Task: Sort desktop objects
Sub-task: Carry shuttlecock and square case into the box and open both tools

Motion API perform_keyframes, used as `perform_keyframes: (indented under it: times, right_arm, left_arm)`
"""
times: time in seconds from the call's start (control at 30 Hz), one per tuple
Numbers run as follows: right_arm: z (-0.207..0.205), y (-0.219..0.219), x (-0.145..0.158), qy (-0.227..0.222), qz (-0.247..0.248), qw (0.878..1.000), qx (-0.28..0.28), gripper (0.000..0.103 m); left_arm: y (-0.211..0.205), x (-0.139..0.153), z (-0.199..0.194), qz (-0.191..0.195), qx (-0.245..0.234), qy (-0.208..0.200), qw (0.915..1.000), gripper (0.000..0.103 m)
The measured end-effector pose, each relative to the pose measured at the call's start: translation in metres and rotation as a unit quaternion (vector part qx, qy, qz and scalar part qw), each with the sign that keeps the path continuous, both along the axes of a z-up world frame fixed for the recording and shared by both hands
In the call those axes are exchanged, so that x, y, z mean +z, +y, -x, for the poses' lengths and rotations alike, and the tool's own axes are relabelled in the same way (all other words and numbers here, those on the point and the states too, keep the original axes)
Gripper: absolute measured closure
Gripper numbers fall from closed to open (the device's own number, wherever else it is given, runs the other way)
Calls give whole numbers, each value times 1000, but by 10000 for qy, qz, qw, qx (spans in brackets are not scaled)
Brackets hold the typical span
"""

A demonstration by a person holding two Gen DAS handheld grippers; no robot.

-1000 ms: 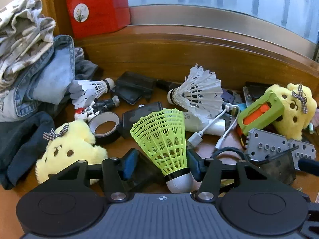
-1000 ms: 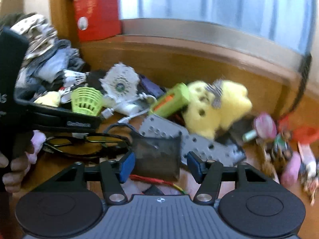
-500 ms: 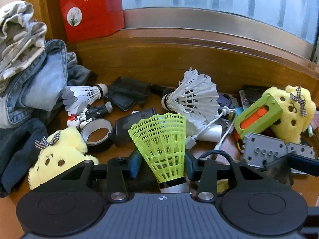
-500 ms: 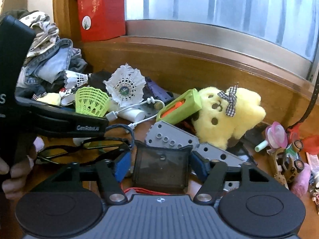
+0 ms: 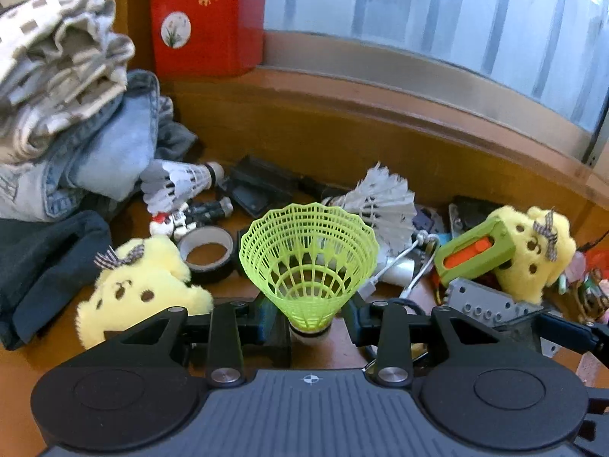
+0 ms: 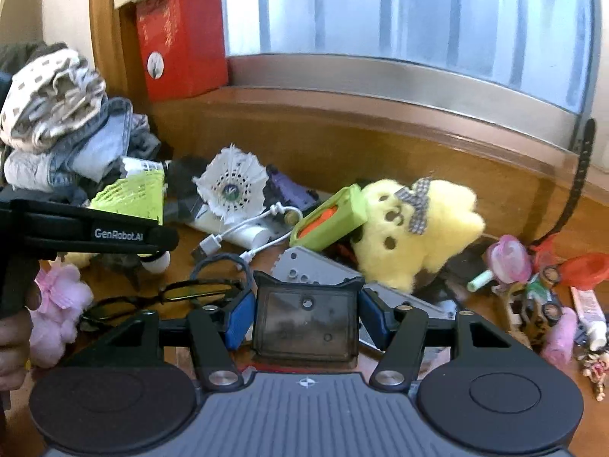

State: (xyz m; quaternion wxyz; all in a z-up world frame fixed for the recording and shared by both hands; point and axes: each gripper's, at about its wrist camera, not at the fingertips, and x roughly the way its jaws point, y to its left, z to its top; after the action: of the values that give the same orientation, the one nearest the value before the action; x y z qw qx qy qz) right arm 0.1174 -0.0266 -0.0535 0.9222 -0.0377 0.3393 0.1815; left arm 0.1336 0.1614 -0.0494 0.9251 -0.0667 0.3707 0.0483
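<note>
My left gripper (image 5: 309,323) is shut on the white cork of a neon green plastic shuttlecock (image 5: 309,257), skirt pointing up and away; it also shows in the right wrist view (image 6: 131,198). My right gripper (image 6: 306,316) is shut on a dark smoky plastic square case (image 6: 306,321), held above the wooden desk (image 6: 213,262). Two white feather shuttlecocks (image 5: 380,200) (image 5: 177,184) lie among the clutter further back.
Folded clothes (image 5: 76,122) are piled at the left. Two yellow plush toys (image 5: 141,285) (image 6: 415,224), a tape roll (image 5: 207,253), a green and orange holder (image 6: 327,221), glasses (image 6: 160,297), a white cable (image 6: 243,232) and small toys (image 6: 548,293) crowd the desk. A red box (image 6: 182,38) stands on the ledge.
Both grippers have lifted and tilted with their objects. The left has risen with the green shuttlecock; the right has closed on the dark case and raised it.
</note>
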Motion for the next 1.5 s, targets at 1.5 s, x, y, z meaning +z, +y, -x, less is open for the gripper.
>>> perform_keyframes:
  times: [1.5]
  right_arm:
    - [97,-302,57,-822,-747,9848,-1333,41]
  left_arm:
    - [-286,54,68,-83,-1655,-634,9841,65]
